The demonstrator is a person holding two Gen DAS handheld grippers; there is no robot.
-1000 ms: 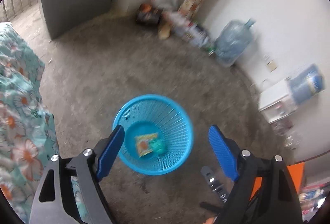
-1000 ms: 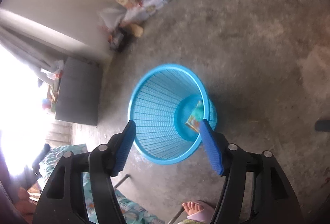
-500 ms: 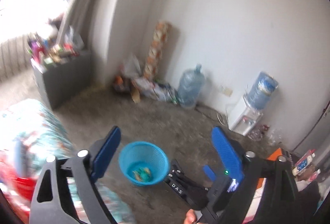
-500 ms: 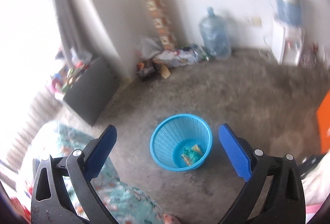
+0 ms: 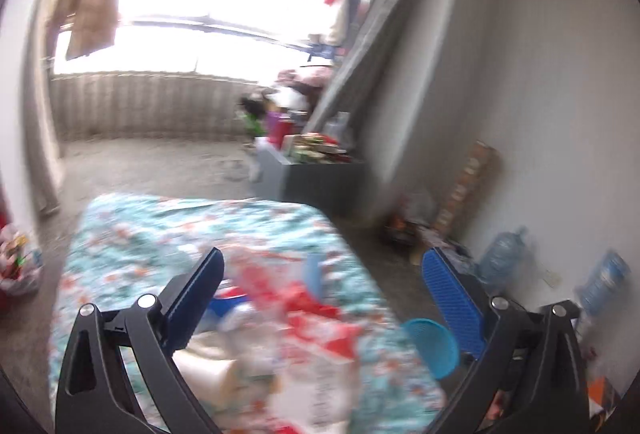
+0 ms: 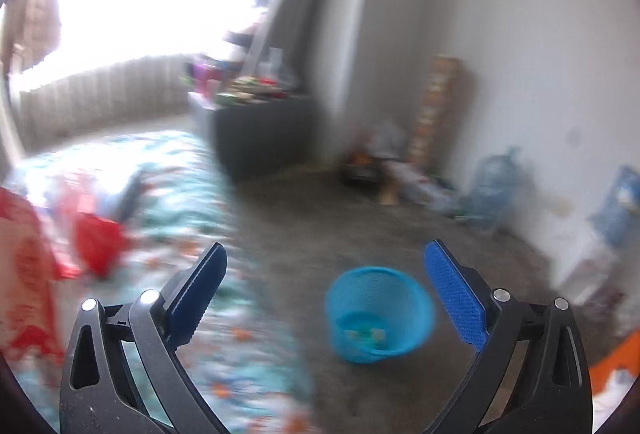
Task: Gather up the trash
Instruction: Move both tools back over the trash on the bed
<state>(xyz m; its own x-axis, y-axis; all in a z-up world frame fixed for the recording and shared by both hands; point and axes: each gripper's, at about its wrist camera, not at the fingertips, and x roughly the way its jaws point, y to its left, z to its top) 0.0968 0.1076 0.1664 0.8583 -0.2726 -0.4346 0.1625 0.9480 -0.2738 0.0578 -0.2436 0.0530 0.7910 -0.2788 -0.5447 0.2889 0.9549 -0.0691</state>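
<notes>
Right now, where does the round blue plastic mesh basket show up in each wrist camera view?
Left wrist: the blue mesh basket sits low right, past the floral bedspread's corner, partly behind the right finger.
Right wrist: low centre-right on the floor, between the open jaws.
Shared landmark: the clear water jug against the white wall.

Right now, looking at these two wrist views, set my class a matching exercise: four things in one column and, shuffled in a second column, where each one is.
Things
1. blue mesh basket
2. clear water jug
3. red packaging
4. right gripper

Places
A. on the floral bedspread
B. standing against the white wall
C. on the bare floor beside the bed
D. open and empty, above the floor

Pairs: 1-C, 2-B, 3-A, 4-D
</notes>
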